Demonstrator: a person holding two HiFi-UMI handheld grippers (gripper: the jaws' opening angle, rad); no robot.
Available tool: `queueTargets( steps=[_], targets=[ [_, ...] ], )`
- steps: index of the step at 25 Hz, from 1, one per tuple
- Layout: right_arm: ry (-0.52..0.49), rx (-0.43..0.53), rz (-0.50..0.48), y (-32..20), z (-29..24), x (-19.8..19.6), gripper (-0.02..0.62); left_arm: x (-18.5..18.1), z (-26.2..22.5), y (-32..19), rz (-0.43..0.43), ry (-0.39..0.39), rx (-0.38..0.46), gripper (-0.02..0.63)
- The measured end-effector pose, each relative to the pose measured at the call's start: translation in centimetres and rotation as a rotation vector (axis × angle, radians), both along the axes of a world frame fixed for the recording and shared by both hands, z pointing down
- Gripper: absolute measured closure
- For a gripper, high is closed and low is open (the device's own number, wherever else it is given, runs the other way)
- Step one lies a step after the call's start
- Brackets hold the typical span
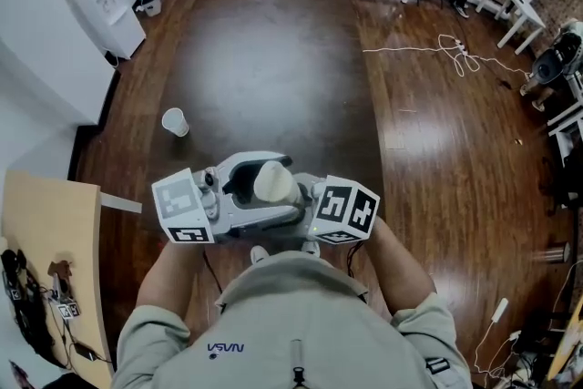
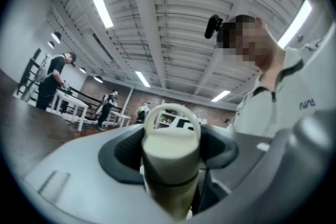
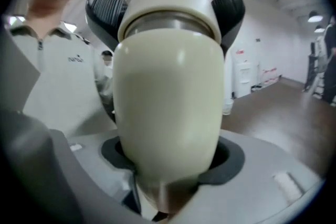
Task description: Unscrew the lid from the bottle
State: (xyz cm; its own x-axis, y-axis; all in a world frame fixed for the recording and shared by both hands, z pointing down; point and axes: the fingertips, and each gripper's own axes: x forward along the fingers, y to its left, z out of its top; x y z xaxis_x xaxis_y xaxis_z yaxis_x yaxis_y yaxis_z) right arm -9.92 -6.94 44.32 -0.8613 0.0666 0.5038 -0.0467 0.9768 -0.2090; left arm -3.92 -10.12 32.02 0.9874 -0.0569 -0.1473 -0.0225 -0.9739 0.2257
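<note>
Bottle [image 1: 273,182] is held in mid-air before the person's chest, the right gripper [image 3: 168,176] with fingers clamped round its body to brace it, the left gripper [image 2: 170,178] with fingers clamped on the lid [image 2: 170,147], seemingly for twisting.

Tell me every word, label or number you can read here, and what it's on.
"NASA": white logo on the person's shirt, upside down in the head view.
Marker cubes: black-and-white squares, no letters.
Water dispenser, red label: too small to read.
Bottle and lid: no print showing.
</note>
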Motion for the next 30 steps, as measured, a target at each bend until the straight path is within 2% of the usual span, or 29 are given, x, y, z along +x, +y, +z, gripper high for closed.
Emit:
queueTargets(
  steps=[3, 6, 9, 13, 17, 21, 25, 30],
  targets=[
    [0.076, 0.152, 0.219, -3.5, 1.2, 0.1, 0.295, -0.1, 1.0, -1.6, -0.176, -0.088, 0.065, 0.301],
    [0.097, 0.219, 0.344, -5.2, 1.9, 0.5, 0.295, 0.1, 2.0, -2.3, -0.294, -0.153, 0.115, 0.301],
    [0.091, 0.228, 0.387, -5.7, 2.3, 1.0, 0.295, 0.6, 2.4, -2.6, -0.337, -0.17, 0.123, 0.301],
    [0.12, 0.246, 0.396, -5.9, 3.1, 1.1, 0.295, -0.3, 1.0, -2.7, -0.377, -0.117, 0.121, 0.301],
    [0.081, 0.244, 0.447, -6.6, 3.5, 1.4, 0.295, -1.9, 0.1, -3.5, -0.461, -0.094, 0.152, 0.301],
    [0.029, 0.258, 0.515, -7.7, 3.6, 2.5, 0.295, -3.2, 1.8, -4.8, -0.543, -0.105, 0.131, 0.301],
    [-0.028, 0.252, 0.612, -9.3, 4.5, 4.1, 0.295, -4.5, 6.4, -6.0, -0.601, -0.167, 0.1, 0.302],
    [-0.02, 0.269, 0.684, -10.4, 7.2, 5.9, 0.295, -5.5, 14.4, -6.6, -0.63, -0.323, 0.076, 0.302]
  ],
)
